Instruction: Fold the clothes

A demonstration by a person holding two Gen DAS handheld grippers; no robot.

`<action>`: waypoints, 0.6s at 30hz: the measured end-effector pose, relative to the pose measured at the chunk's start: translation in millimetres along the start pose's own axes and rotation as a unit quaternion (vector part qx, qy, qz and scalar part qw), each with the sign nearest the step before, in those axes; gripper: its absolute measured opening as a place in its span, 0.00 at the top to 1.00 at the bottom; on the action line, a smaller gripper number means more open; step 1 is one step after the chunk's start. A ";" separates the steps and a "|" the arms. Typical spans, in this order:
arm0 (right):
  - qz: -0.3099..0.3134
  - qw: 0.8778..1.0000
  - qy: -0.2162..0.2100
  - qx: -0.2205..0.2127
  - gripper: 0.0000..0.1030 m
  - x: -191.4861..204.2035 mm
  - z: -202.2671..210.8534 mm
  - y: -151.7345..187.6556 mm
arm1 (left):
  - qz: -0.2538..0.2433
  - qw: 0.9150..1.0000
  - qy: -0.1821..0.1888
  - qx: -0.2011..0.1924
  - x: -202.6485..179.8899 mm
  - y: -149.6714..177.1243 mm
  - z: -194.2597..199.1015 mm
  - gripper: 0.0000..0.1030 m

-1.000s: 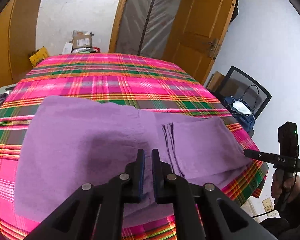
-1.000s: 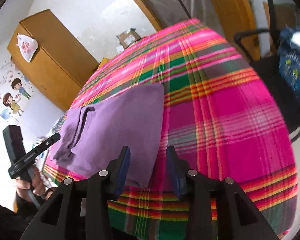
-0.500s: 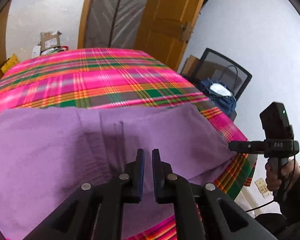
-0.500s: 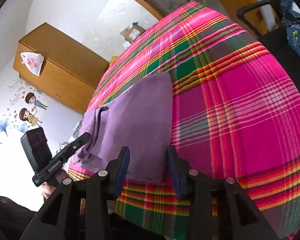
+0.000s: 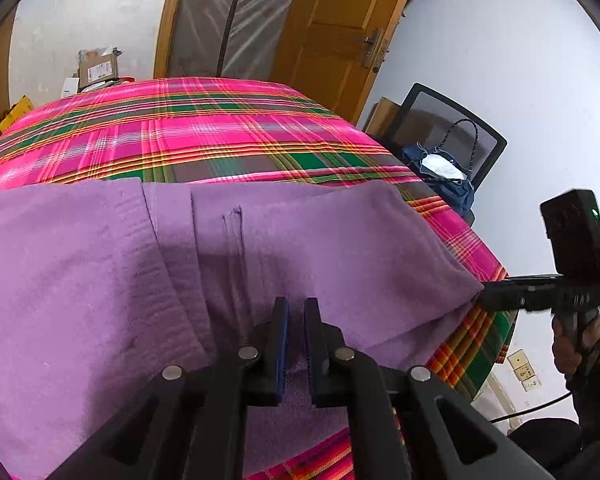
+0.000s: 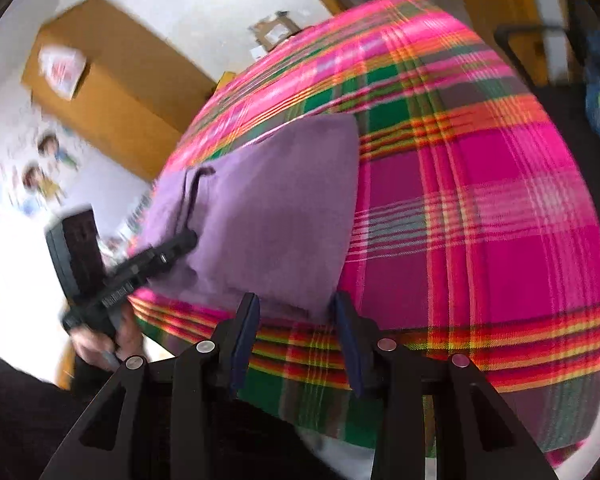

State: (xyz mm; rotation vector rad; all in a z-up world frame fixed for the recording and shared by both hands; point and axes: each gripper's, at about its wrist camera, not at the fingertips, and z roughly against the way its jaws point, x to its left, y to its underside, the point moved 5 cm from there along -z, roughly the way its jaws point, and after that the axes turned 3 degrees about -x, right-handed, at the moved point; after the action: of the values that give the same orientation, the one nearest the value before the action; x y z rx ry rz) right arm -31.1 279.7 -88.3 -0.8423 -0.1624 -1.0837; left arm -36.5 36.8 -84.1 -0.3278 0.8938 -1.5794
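Purple garment [image 5: 100, 280] lies spread along the near edge of the plaid-covered surface [image 5: 204, 136] — likely flattened for a fold. Left tongs [image 5: 294, 344] sit nearly together over its near hem, seemingly pinching cloth, though that is hard to confirm. Right tongs [image 6: 296, 320] stand apart, straddling the garment's near corner — unclamped. Its fabric looks soft, with a ribbed band and a stitched seam.

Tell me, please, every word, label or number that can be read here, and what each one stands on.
None can be read for certain.
Right gripper: pale lettering on its side, too blurred to read.
Cardboard box: white label, print too small.
White bag on the wooden cabinet: red print, blurred.
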 end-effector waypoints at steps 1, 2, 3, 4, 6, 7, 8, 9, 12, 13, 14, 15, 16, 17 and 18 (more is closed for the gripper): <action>0.018 1.000 0.013 -0.001 0.61 2.1 -0.7 0.7 | 0.001 1.000 0.001 0.000 0.3 0.1 0.1 0.93; 0.033 0.999 0.027 -0.003 0.61 3.6 -0.9 0.9 | 0.002 1.000 0.002 0.000 0.8 0.4 0.5 0.93; 0.042 0.999 0.035 -0.005 0.61 3.2 -1.1 0.6 | 0.001 1.000 0.002 -0.001 1.0 0.5 0.7 0.93; 0.046 0.998 0.037 -0.008 0.63 1.8 -1.5 0.0 | 0.001 1.000 0.001 -0.001 1.0 0.5 0.7 0.93; 0.055 0.997 0.047 -0.015 0.79 0.8 -2.4 -1.5 | 0.002 1.000 0.002 -0.002 0.9 0.8 0.7 0.93; 0.061 0.996 0.058 -0.017 0.84 0.8 -3.7 -2.6 | 0.003 1.000 0.003 -0.003 1.0 0.9 0.7 0.93; 0.065 0.995 0.070 -0.018 0.87 0.4 -5.5 -4.0 | 0.003 1.000 0.003 -0.003 1.2 1.0 0.9 0.93; 0.069 0.994 0.077 -0.020 0.88 0.8 -6.3 -3.9 | 0.003 1.000 0.003 -0.004 1.4 1.1 1.0 0.93; 0.085 0.992 0.094 -0.025 0.91 6.0 -8.3 -1.6 | 0.004 1.000 0.006 -0.005 1.5 1.8 1.6 0.93; 0.090 0.991 0.097 -0.024 0.92 6.5 -7.6 -0.5 | 0.005 1.000 0.007 -0.005 1.8 1.9 1.8 0.93; 0.095 0.990 0.102 -0.020 0.93 6.4 -6.8 1.8 | 0.006 1.000 0.008 -0.004 2.1 2.0 2.0 0.93; 0.097 0.990 0.104 -0.014 0.93 6.2 -6.5 4.1 | 0.006 1.000 0.008 -0.004 2.4 2.1 2.2 0.93; 0.099 0.990 0.104 -0.010 0.93 5.5 -5.3 5.8 | 0.006 1.000 0.009 -0.004 2.7 2.2 2.4 0.93; 0.101 0.989 0.103 -0.005 0.93 4.3 -3.1 7.8 | 0.006 1.000 0.009 -0.003 2.6 2.1 2.7 0.93; 0.103 0.989 0.106 -0.005 0.92 2.4 1.4 8.7 | 0.007 1.000 0.008 -0.003 2.4 2.1 3.2 0.93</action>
State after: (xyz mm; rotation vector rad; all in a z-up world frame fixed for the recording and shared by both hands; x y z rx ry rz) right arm -22.3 280.6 -90.7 -0.7303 0.1078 -0.9719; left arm -33.4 33.5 -84.1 -0.3122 0.9115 -1.5701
